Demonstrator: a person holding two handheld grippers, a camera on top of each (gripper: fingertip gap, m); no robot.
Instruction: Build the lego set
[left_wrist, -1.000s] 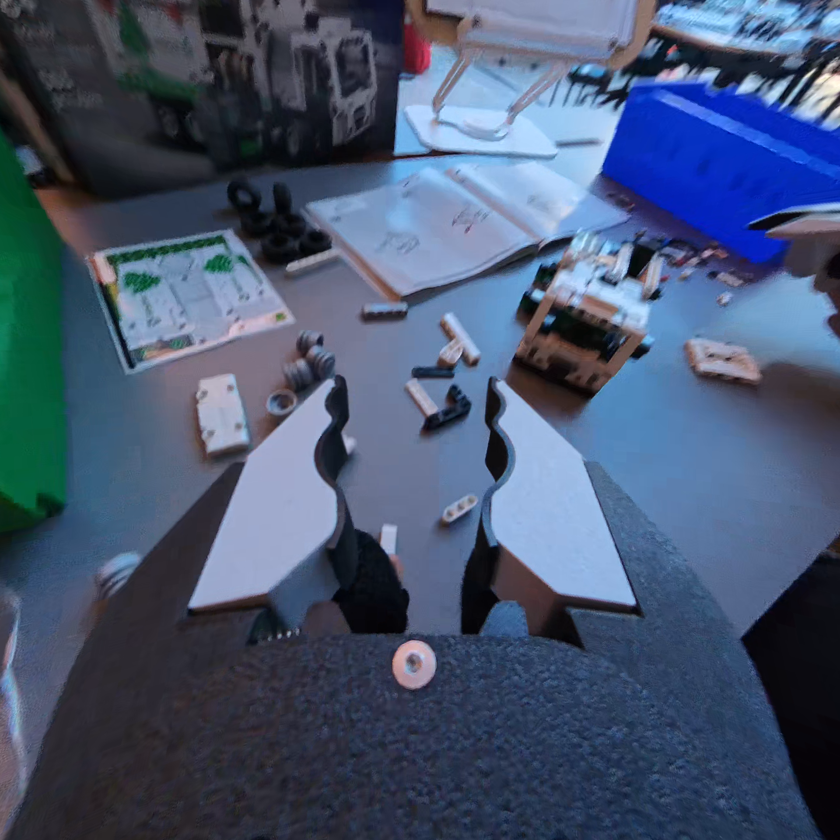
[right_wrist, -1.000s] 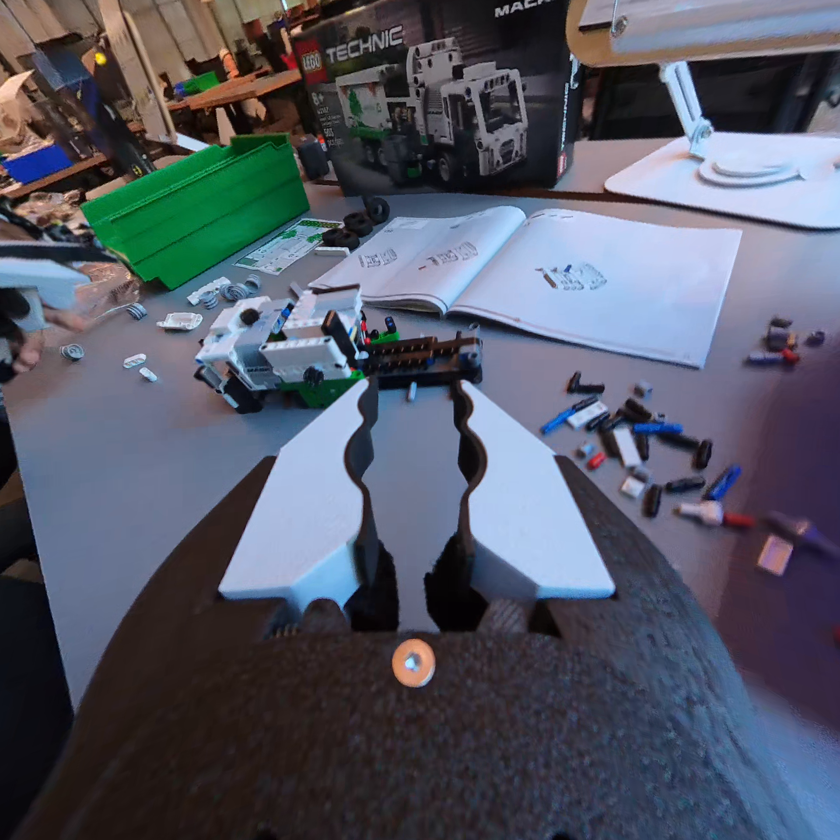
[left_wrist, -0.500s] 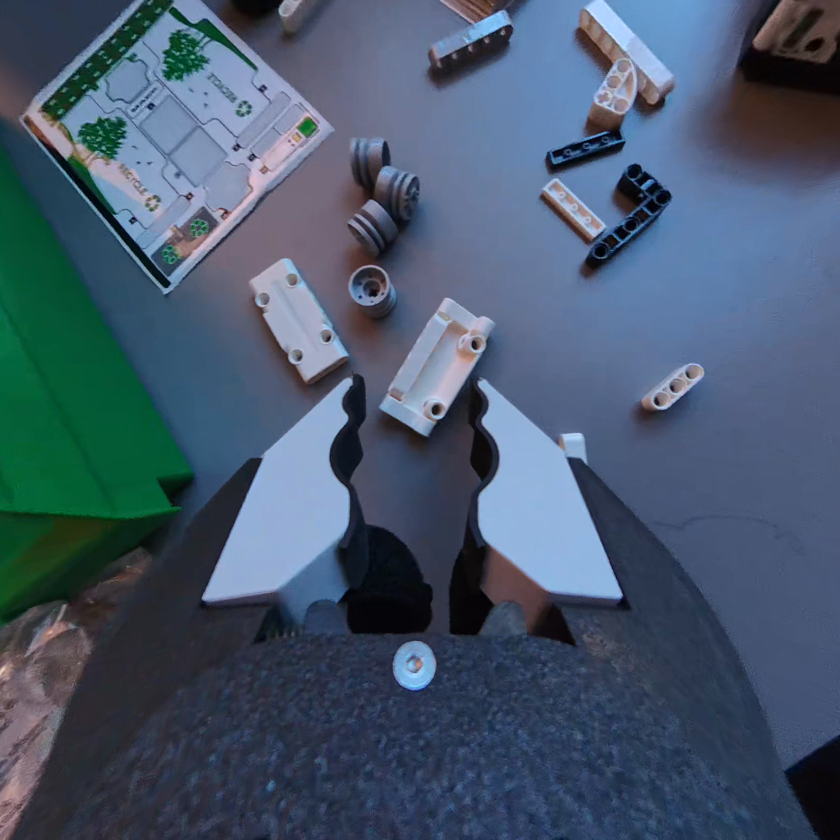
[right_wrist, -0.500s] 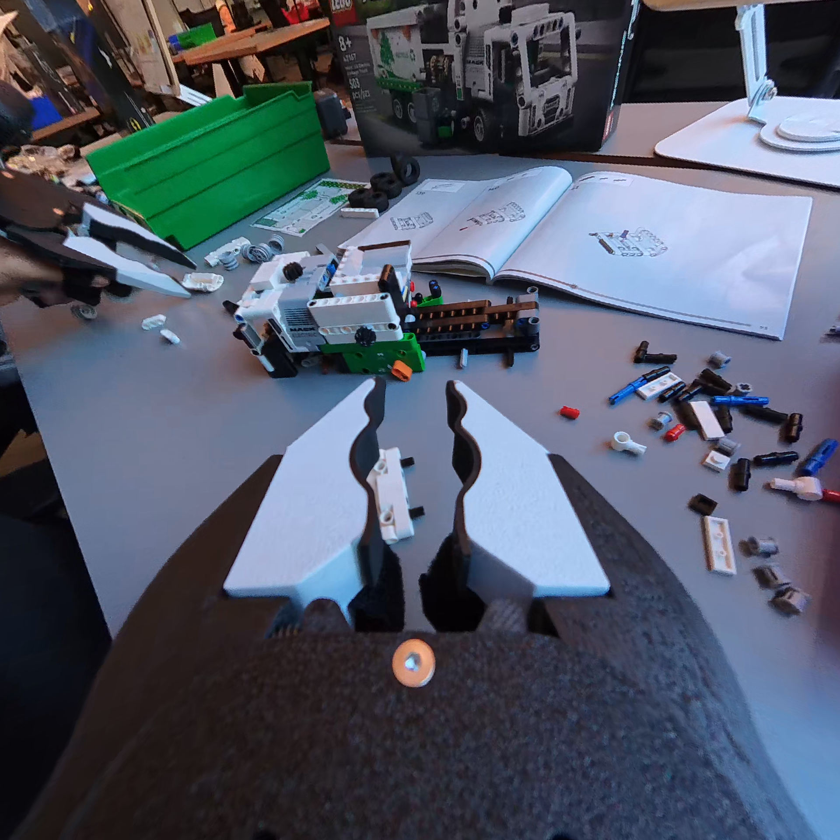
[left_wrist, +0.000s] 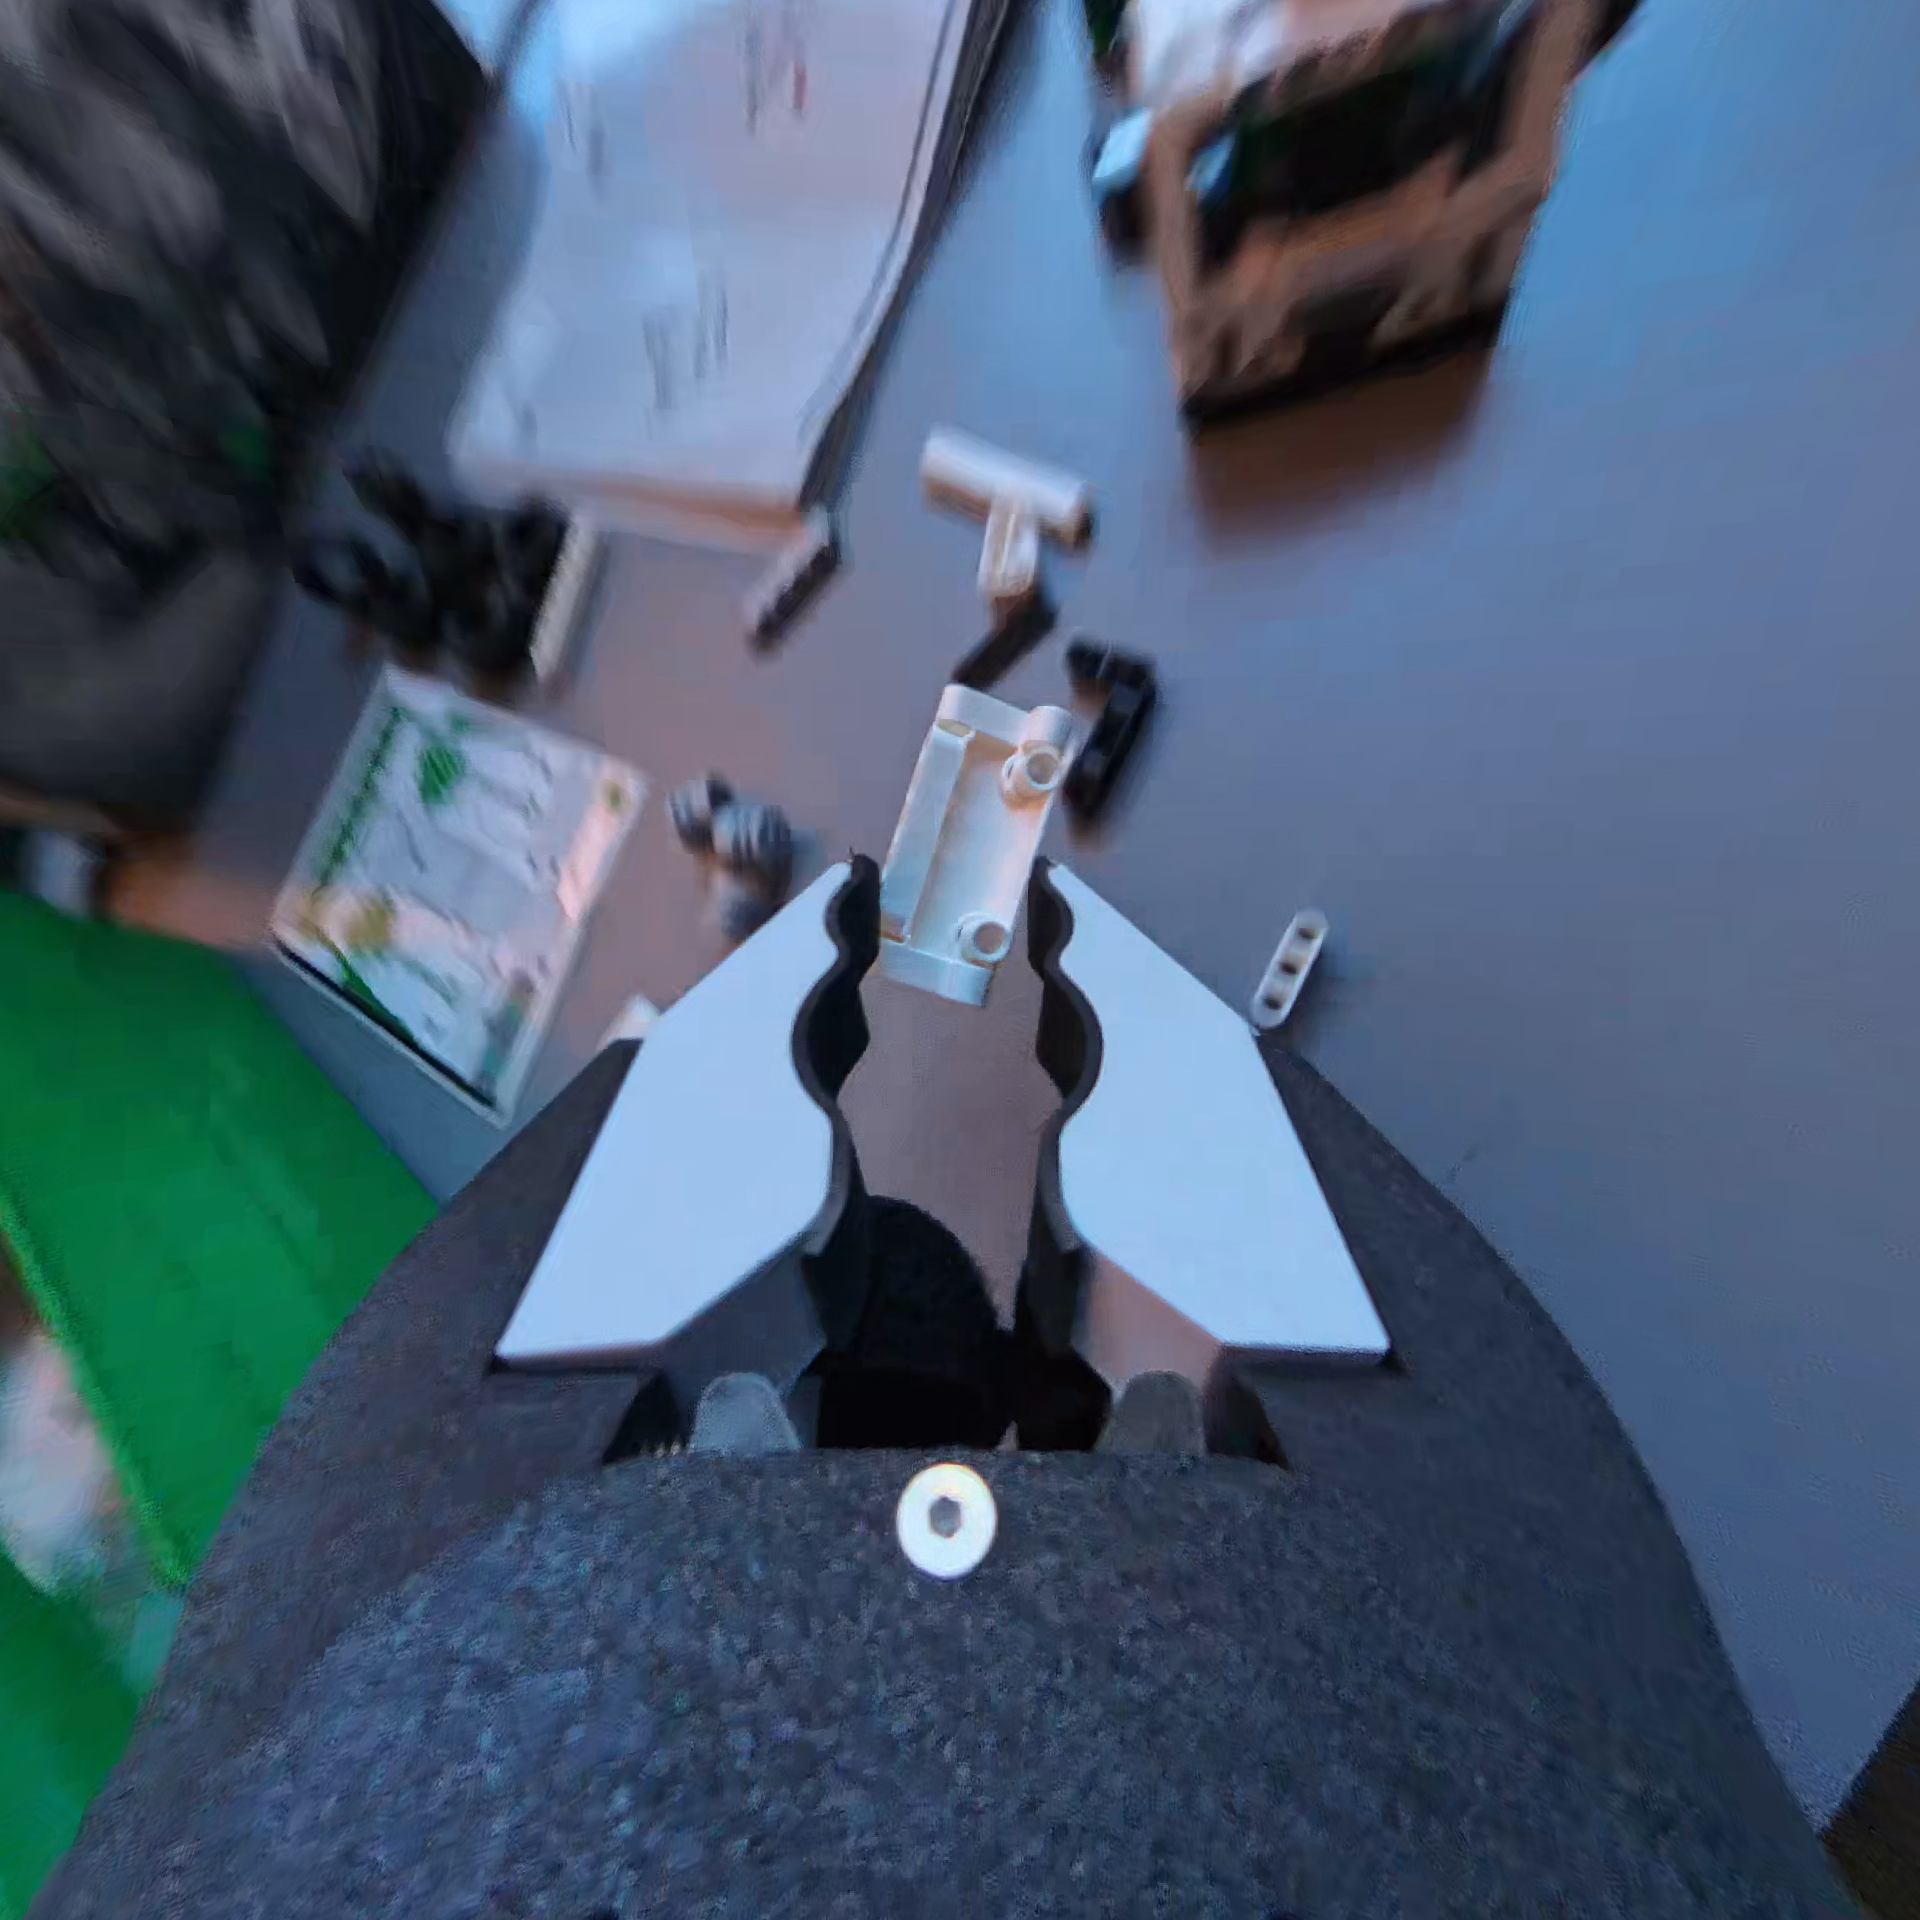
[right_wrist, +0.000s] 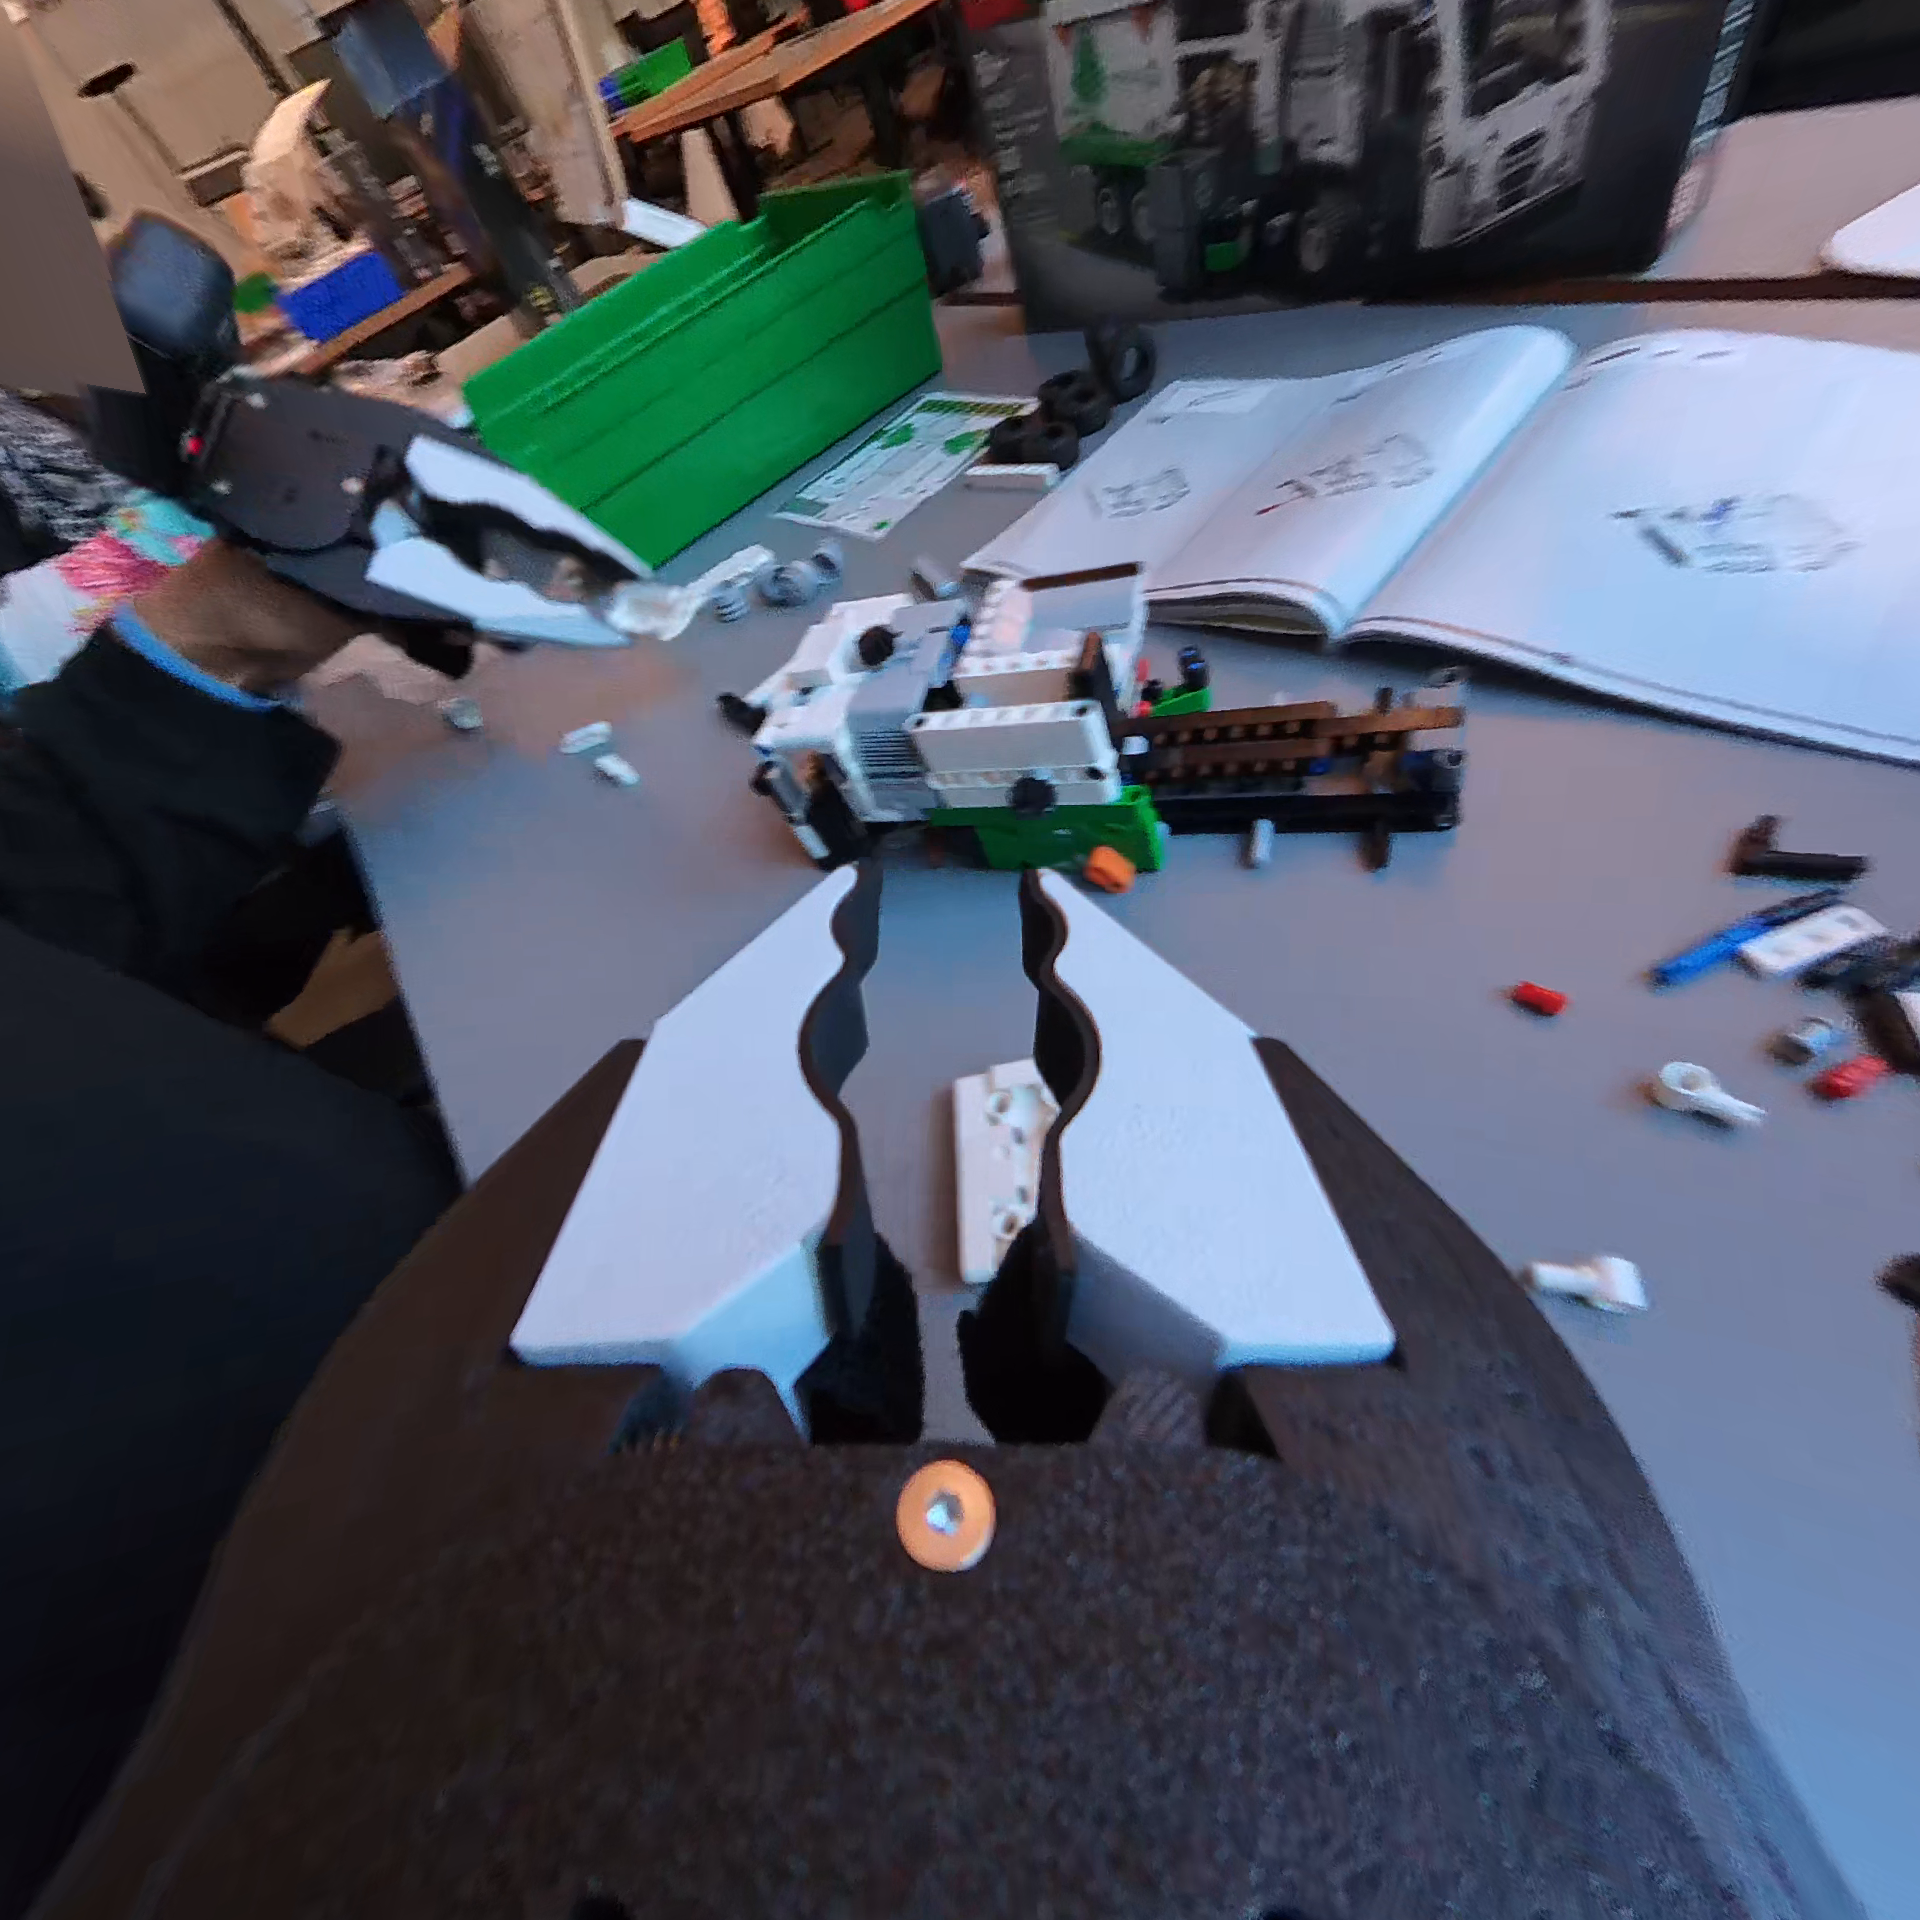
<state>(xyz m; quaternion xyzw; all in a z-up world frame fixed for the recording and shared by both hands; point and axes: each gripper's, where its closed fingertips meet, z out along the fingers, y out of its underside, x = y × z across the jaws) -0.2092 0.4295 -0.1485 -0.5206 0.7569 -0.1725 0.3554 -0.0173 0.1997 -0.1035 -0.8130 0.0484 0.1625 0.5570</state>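
Observation:
My left gripper (left_wrist: 948, 868) is shut on a white Lego panel (left_wrist: 971, 852), gripped by its near end at the fingertips and held above the table. The right wrist view shows that gripper (right_wrist: 623, 592) at the left, raised, with the pale piece (right_wrist: 665, 606) at its tips. My right gripper (right_wrist: 940, 878) is open and empty, low over the table. A second white panel (right_wrist: 997, 1174) lies flat beneath it, partly under its right finger. The partly built white, green and black truck (right_wrist: 966, 738) stands just beyond the right fingertips; it is blurred in the left wrist view (left_wrist: 1340, 187).
An open instruction booklet (right_wrist: 1455, 499) lies behind the truck. A green bin (right_wrist: 717, 364), a sticker sheet (right_wrist: 904, 457), black tyres (right_wrist: 1081, 405) and the set's box (right_wrist: 1351, 135) sit at the back. Small loose pieces (right_wrist: 1818, 987) lie at the right. A person's sleeve fills the left edge. Spacing between my two grippers at the tips: around 30 cm.
My left gripper came down over the white panel, shut on it and lifted it, tilting up towards the booklet. My right gripper shifted slightly, staying open over the other white panel.

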